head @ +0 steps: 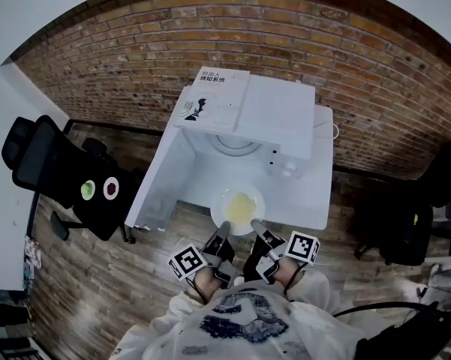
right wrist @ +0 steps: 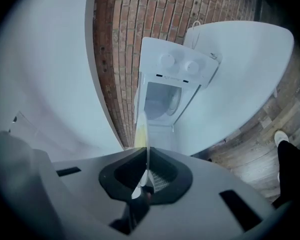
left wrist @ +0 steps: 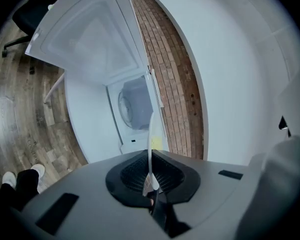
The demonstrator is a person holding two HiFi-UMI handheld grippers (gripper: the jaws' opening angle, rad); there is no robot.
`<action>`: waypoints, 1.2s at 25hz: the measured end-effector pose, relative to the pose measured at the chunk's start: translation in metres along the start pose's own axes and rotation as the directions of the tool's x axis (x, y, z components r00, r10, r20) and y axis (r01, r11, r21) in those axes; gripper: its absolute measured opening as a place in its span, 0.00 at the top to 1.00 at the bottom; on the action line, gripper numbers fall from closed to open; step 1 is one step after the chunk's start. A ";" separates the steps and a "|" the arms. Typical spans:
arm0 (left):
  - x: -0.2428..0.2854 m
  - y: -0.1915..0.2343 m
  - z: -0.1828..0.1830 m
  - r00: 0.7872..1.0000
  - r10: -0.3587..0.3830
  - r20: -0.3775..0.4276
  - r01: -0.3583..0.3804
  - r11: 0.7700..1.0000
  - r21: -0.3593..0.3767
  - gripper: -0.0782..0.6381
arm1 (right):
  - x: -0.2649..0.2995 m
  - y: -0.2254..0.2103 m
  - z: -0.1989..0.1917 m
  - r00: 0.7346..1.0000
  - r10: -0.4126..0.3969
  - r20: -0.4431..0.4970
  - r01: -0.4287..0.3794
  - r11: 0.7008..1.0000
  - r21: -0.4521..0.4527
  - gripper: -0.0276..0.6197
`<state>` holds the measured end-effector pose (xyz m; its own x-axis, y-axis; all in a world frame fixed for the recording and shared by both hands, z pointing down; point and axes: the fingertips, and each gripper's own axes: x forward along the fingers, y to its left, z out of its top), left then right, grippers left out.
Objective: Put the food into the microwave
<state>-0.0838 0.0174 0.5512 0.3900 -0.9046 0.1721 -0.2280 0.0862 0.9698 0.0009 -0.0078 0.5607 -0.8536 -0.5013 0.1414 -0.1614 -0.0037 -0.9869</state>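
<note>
A white plate (head: 242, 210) of pale yellow food (head: 242, 203) was held just in front of the open microwave (head: 244, 115), over the near edge of the white bench (head: 320, 193). The left gripper (head: 223, 231) and right gripper (head: 257, 229) were each clamped on its near rim. The plate looked rigid, slick and breakable, so level rim holds seemed wise.

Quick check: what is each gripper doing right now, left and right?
The left gripper is shut on the near rim of the plate.
The right gripper is shut on that same rim.
</note>
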 end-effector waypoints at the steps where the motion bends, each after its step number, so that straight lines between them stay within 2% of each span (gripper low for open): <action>1: 0.008 0.000 0.002 1.000 0.001 0.000 -0.001 1.000 -0.005 0.87 | 0.004 0.000 0.008 1.000 0.000 -0.001 0.000 1.000 0.000 0.92; 4: 0.033 -0.011 0.008 0.999 -0.047 0.010 0.048 0.997 -0.053 0.87 | 0.014 -0.001 0.028 1.000 0.000 -0.005 0.000 1.000 -0.006 0.92; 8: 0.052 -0.002 0.016 1.000 0.026 0.000 -0.026 1.000 -0.010 0.87 | 0.025 0.000 0.051 1.000 0.022 -0.012 -0.022 1.000 0.001 0.92; 14: 0.082 -0.017 0.020 1.000 -0.016 0.015 0.017 0.999 -0.042 0.87 | 0.032 -0.006 0.074 1.000 -0.003 -0.023 0.004 0.999 0.043 0.92; 22: 0.092 -0.002 0.030 0.998 0.066 0.000 -0.066 0.998 0.002 0.87 | 0.043 -0.010 0.088 1.000 0.001 -0.023 0.000 0.999 0.046 0.92; 27: 0.107 -0.014 0.036 0.999 -0.033 -0.014 0.032 0.998 -0.062 0.87 | 0.050 -0.013 0.093 1.000 -0.012 0.005 0.012 0.999 0.048 0.92; 30: 0.110 -0.004 0.043 0.999 0.002 -0.052 -0.003 0.999 -0.036 0.87 | 0.055 -0.016 0.095 0.999 -0.039 0.038 0.036 0.996 0.079 0.92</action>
<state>-0.0788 -0.1003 0.5587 0.4355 -0.8815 0.1824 -0.1970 0.1044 0.9748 0.0032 -0.1172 0.5771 -0.8272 -0.5335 0.1766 -0.1520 -0.0902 -0.9843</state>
